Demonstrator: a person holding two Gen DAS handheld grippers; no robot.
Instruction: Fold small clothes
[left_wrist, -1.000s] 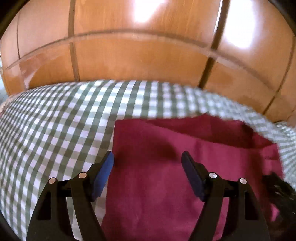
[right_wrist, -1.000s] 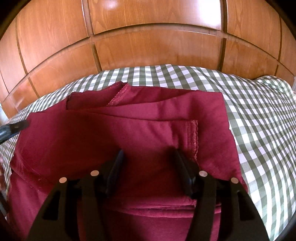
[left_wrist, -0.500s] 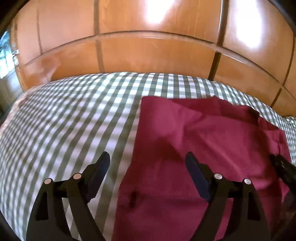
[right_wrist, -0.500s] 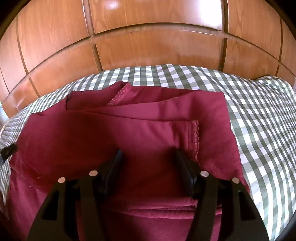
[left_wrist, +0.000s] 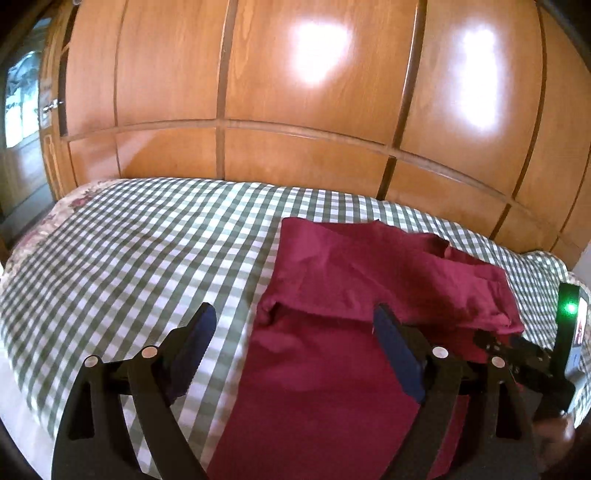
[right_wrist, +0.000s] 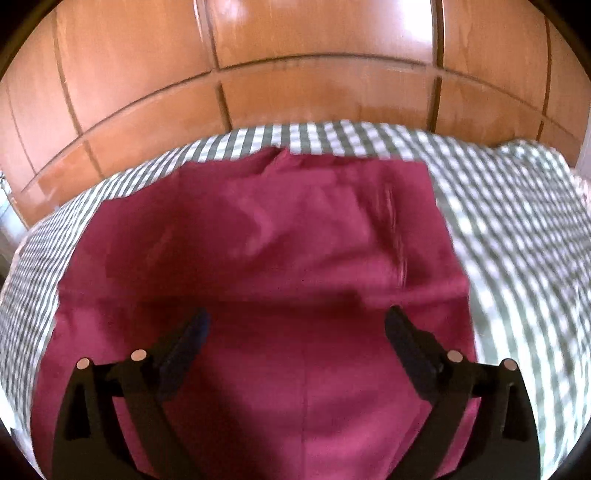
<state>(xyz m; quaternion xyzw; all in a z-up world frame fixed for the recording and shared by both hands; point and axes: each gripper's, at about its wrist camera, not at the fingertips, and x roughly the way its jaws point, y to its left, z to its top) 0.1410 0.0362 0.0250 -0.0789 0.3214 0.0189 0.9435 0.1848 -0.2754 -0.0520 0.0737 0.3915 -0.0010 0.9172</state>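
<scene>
A dark red garment (left_wrist: 354, 314) lies folded over itself on the green-and-white checked bed cover (left_wrist: 147, 251). My left gripper (left_wrist: 295, 328) is open and empty, raised above the garment's left edge. The garment fills the middle of the right wrist view (right_wrist: 280, 251), with a folded layer across its far half. My right gripper (right_wrist: 295, 328) is open and empty above the garment's near part. The other gripper's black body (left_wrist: 524, 365) shows at the right edge of the left wrist view.
A wooden panelled wardrobe (left_wrist: 295, 110) stands right behind the bed. The checked cover extends to the left (left_wrist: 92, 277) and to the right (right_wrist: 517, 221) of the garment. A floral bed edge (left_wrist: 44, 225) shows at far left.
Both grippers have pulled back and up from the garment. The right gripper, narrower before, has opened wide. The left view has swung left and now shows more bed.
</scene>
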